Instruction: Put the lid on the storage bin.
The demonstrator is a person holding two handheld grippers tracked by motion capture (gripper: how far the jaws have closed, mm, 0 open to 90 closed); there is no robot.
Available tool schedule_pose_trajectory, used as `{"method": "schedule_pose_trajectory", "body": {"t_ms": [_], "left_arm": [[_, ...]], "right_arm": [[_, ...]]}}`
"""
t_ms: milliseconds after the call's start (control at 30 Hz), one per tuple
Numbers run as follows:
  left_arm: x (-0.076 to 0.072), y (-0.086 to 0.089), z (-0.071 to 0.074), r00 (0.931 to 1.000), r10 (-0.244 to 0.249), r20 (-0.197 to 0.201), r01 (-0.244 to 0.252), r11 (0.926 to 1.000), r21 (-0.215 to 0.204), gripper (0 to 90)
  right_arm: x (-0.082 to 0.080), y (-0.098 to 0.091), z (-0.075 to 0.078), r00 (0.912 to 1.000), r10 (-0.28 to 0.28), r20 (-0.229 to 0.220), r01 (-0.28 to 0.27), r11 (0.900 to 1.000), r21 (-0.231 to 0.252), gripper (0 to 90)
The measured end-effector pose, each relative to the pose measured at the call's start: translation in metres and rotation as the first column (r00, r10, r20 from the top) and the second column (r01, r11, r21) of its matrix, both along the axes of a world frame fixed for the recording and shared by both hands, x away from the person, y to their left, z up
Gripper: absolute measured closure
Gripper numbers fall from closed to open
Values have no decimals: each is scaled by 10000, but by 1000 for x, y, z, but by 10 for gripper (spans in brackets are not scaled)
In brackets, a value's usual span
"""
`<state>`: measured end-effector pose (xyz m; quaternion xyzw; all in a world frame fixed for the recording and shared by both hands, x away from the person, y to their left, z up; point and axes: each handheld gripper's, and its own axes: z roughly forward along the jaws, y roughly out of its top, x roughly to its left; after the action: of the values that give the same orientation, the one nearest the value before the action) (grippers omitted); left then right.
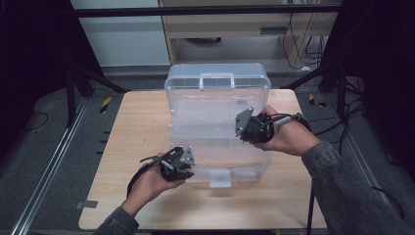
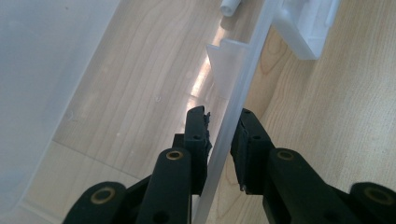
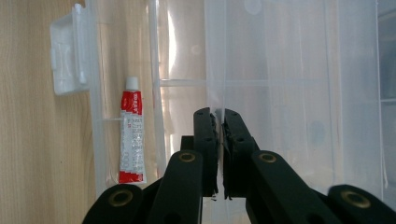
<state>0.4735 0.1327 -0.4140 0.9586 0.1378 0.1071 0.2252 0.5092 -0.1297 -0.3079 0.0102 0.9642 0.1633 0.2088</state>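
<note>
Landmark: I place everything against the clear plastic organiser box [image 1: 218, 127], which lies open on the wooden table [image 1: 137, 137], lid raised at the far side.

Box: in the high view its base lies flat near the table's middle; the lid [image 1: 218, 88] with its carry handle [image 1: 216, 77] tilts up behind it. A white latch [image 1: 219, 178] sits on the base's near edge.

Left gripper [image 2: 223, 135]: I see it at the box's near left corner. Its jaws stand a little apart, one on each side of the base's thin front wall [image 2: 243, 79], one inside the box, one outside. The pads sit close against the wall; I cannot tell whether they truly press on it.

Right gripper [image 3: 218, 140]: at the box's right side, about level with the hinge line. Its jaws are drawn almost together, with a thin clear panel edge [image 3: 219, 70] of the box pinched between the pads.

Tube: a small red-and-white tube [image 3: 130, 135] lies inside the box, in the narrow compartment just behind the front wall, close to the latch, lengthwise along that wall.

Hands: my left hand [image 1: 149, 183] comes in below the box's near left corner, my right hand [image 1: 288, 137] beside its right edge.
</note>
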Motion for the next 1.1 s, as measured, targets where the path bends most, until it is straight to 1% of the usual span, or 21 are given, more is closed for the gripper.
{"method": "schedule_pose_trajectory", "body": {"t_ms": [133, 200, 233, 267, 300, 333, 600, 667, 767, 800, 833, 867, 900, 933, 967, 1000, 1033, 1067, 1100], "left_arm": [[0, 1, 0, 10000, 1, 32, -1, 10000, -46, 760], [0, 1, 0, 10000, 4, 20, -4, 10000, -65, 759], [-2, 1, -1, 9997, 204, -146, -206, 9997, -161, 759], [0, 1, 0, 10000, 6, -6, -6, 10000, -84, 759], [-1, 1, -1, 9999, 109, -113, -111, 9998, -140, 759], [0, 1, -1, 10000, -21, 4, 21, 10000, -88, 759], [-1, 1, -1, 10000, -18, 80, 19, 9999, -122, 752], [-3, 1, -1, 9998, -16, 188, 18, 10000, -96, 749], [-4, 2, -1, 9997, 30, 256, -25, 9998, -183, 742], [-5, 3, 0, 9994, 57, 332, -47, 9995, -312, 675], [-8, 6, 5, 9989, 112, 466, -86, 9985, -545, 652], [-12, 8, 9, 9972, 139, 736, -86, 9974, -721, 629], [-15, 10, 13, 9953, 219, 948, -123, 9948, -1012, 610], [-15, 10, 13, 9953, 219, 948, -123, 9948, -1012, 579], [-18, 13, 18, 9943, 239, 1037, -110, 9923, -1235, 579], [-22, 15, 23, 9935, 319, 1091, -145, 9875, -1569, 553], [-25, 18, 29, 9924, 405, 1158, -173, 9807, -1949, 522], [-28, 21, 33, 9932, 456, 1076, -200, 9736, -2273, 482], [-30, 24, 38, 9936, 485, 1018, -212, 9670, -2539, 478]], "right_arm": [[-1, -1, -1, 10000, -11, -18, 11, 10000, -37, 858], [-2, -2, -1, 9999, -20, -100, 19, 10000, -70, 860], [-3, -2, -2, 9998, -34, -174, 33, 10000, -81, 860], [-3, -1, -2, 9998, -18, -193, 16, 10000, -95, 860], [-4, -1, -3, 9997, 9, -227, -12, 9999, -137, 861], [-4, -1, -3, 9997, 83, -231, -87, 9998, -170, 860], [-5, -3, -4, 9996, 69, -284, -71, 10000, -55, 852], [-5, -3, -4, 9995, 73, -307, -74, 10000, -58, 852], [-5, -3, -4, 9995, 90, -308, -93, 9999, -74, 851], [-4, -3, -4, 9995, 104, -301, -105, 9999, -62, 850], [-4, -3, -4, 9995, 107, -306, -108, 9999, -50, 849], [-4, -4, -4, 9995, 93, -310, -94, 9999, -55, 849], [-4, -4, -4, 9995, 102, -313, -103, 9999, -31, 848], [-4, -4, -4, 9995, 102, -313, -103, 9999, -31, 848], [-4, -4, -4, 9995, 108, -311, -109, 9999, -19, 847], [-4, -4, -4, 9995, 104, -311, -104, 9999, -9, 846], [-4, -4, -4, 9995, 116, -298, -116, 9999, -14, 846], [-4, -4, -4, 9996, 124, -268, -125, 9999, -25, 844], [-5, -4, -4, 9996, 117, -252, -118, 9999, -27, 844]]}}
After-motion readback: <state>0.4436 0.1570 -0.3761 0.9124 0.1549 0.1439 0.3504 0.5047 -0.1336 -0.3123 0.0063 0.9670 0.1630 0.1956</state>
